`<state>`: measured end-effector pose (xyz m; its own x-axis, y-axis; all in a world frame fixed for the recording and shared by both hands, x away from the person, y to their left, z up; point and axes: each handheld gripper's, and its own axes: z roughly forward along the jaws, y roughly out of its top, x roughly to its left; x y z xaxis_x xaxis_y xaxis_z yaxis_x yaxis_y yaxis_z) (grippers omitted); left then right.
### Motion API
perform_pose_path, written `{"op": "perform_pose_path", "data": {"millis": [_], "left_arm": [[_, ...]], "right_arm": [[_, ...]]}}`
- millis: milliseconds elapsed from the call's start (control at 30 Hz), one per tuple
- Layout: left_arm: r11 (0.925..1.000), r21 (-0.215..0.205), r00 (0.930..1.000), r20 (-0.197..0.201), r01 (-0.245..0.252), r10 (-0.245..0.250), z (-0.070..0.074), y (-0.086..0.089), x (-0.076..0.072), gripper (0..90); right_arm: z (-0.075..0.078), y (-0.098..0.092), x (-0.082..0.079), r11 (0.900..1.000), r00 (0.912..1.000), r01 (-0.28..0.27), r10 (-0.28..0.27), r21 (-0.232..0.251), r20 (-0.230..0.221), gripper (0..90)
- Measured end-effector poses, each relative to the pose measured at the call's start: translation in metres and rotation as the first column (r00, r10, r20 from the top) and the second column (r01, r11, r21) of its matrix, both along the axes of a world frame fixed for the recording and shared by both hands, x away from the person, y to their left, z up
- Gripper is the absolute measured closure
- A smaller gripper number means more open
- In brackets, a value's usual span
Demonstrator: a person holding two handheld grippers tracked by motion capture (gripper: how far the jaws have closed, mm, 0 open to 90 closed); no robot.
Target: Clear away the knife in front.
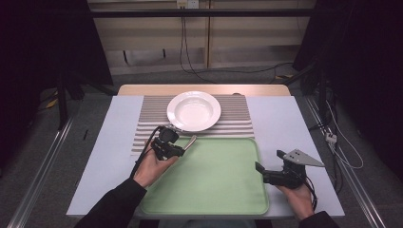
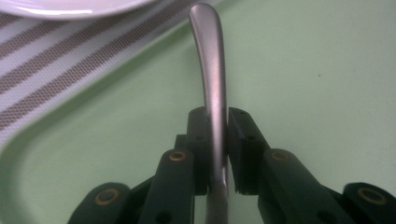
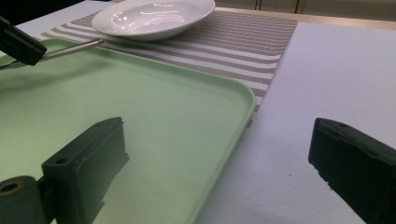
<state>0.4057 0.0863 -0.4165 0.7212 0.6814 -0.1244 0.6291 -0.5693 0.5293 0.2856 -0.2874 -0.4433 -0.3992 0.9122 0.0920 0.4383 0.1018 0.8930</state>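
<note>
A metal utensil handle (image 2: 208,70) rises from between my left gripper's (image 2: 217,140) jaws, which are shut on it; the utensil's working end is hidden. In the high view the left gripper (image 1: 177,151) holds the utensil (image 1: 190,141) low over the far left corner of the green tray (image 1: 214,190), its free end pointing toward the white plate (image 1: 194,110). My right gripper (image 1: 269,160) stands open and empty at the tray's right edge, one jaw over the tray (image 3: 140,102) and the other over the table. The right gripper view (image 3: 219,154) also shows the utensil (image 3: 74,48) at far left.
The white plate (image 3: 154,17) sits on a grey striped placemat (image 1: 233,118) just beyond the tray. The table top (image 1: 280,123) is pale, with a wooden strip along its far edge. Cables lie on the floor behind and to the right.
</note>
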Motion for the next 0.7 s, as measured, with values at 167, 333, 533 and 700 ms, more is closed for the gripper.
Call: {"op": "perform_pose_path", "data": {"millis": [167, 333, 533, 700], "left_arm": [[0.9997, 0.024, 0.9997, -0.024, 0.009, -0.009, -0.008, -0.002, -0.004, 79.7], [0.9996, 0.029, 0.9992, -0.041, 0.002, -0.001, -0.015, -0.001, -0.007, 79.6], [0.9992, 0.039, 0.9998, -0.021, 0.003, -0.002, -0.015, 0.001, -0.017, 79.6], [0.9996, 0.028, 0.9999, -0.013, 0.001, 0.000, -0.016, 0.003, -0.023, 79.4]], "right_arm": [[0.000, 0.000, 0.000, 1.000, 1.0000, -0.001, 0.001, 0.001, 0.000, 4.1], [0.000, 0.001, 0.000, 1.000, 1.0000, -0.002, 0.002, 0.000, -0.002, 4.1], [0.000, 0.001, 0.000, 1.000, 1.0000, -0.002, 0.002, -0.001, -0.001, 4.2], [0.000, 0.000, 0.000, 1.000, 1.0000, -0.003, 0.003, -0.001, -0.002, 4.2]]}}
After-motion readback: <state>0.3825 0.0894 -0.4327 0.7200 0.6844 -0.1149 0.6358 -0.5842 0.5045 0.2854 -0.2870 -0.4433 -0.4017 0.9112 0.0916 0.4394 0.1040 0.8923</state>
